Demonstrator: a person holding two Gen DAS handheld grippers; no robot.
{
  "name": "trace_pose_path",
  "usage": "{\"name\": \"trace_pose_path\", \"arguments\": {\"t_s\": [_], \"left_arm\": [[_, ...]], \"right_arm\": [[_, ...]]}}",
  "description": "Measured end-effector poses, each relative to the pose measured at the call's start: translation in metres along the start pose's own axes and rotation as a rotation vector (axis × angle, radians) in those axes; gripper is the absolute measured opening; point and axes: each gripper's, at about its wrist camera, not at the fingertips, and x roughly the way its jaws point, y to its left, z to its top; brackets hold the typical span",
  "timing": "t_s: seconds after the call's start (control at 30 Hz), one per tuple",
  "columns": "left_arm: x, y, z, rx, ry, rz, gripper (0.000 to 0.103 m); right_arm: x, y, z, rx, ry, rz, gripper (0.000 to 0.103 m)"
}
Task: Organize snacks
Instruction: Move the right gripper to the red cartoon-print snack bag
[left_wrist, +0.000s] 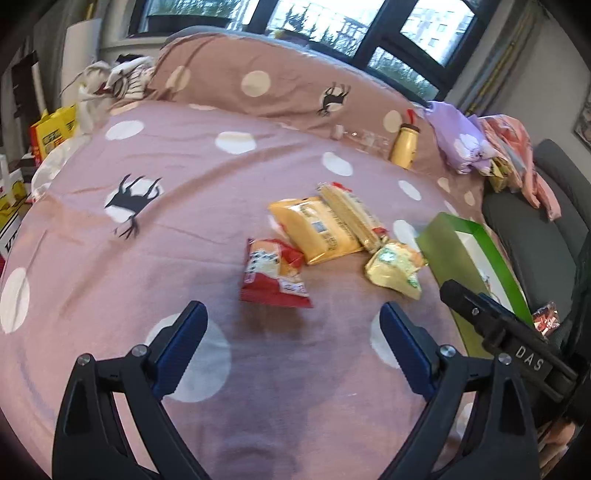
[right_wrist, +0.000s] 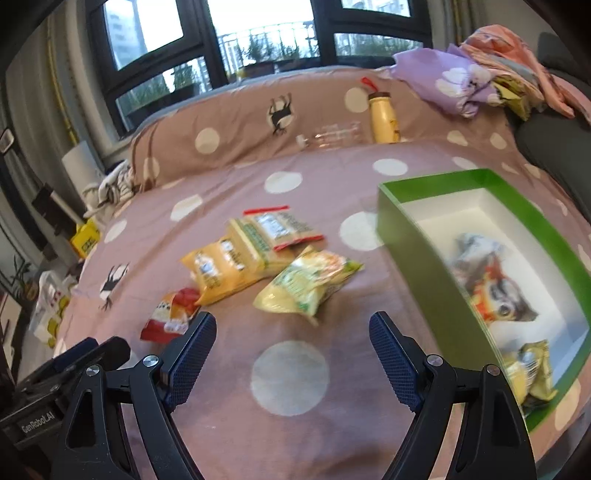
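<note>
- Reaching for loose packets on the bed (left_wrist: 92, 277): left gripper (left_wrist: 291, 332) and right gripper (right_wrist: 291, 343) both spread wide, nothing between the jaws.
- Red packet (left_wrist: 275, 275) lies at twelve o'clock of the left gripper; take it first, probably.
- Green-yellow packet (right_wrist: 306, 288) lies at twelve o'clock of the right gripper.
- Green box (right_wrist: 413, 258), at two o'clock, already holds some snacks; pinch a packet's edge, lift clear of its wall.
</note>
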Motion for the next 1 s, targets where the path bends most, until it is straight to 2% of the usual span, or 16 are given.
{"name": "trace_pose_path", "arguments": {"t_s": [0.2,0.5,0.7,0.87,0.9,0.93,0.97,1.0], "left_arm": [[0.0,0.004,-0.003,0.024,0.001,0.048,0.095],[-0.002,0.013,0.001,-0.031,0.008,0.009,0.095],[0.004,0.023,0.007,-0.139,0.028,-0.014,0.093],[0.01,0.024,0.01,-0.138,0.05,-0.003,0.086],[0.012,0.025,0.011,-0.129,0.058,-0.005,0.082],[0.014,0.026,0.012,-0.127,0.064,-0.001,0.072],[0.015,0.028,0.013,-0.128,0.075,0.009,0.068],[0.015,0.03,0.015,-0.13,0.079,0.01,0.063]], "right_arm": [[0.006,0.021,-0.009,-0.04,0.026,0.008,0.085],[0.009,0.024,-0.007,-0.002,0.033,0.04,0.085],[0.02,0.02,0.002,0.112,0.08,0.144,0.085],[0.034,0.016,0.006,0.205,0.154,0.273,0.085],[0.04,0.015,0.006,0.231,0.2,0.317,0.085],[0.049,0.012,0.007,0.271,0.268,0.367,0.085],[0.053,0.011,0.007,0.285,0.297,0.38,0.085],[0.058,0.013,0.008,0.281,0.331,0.377,0.08]]}}
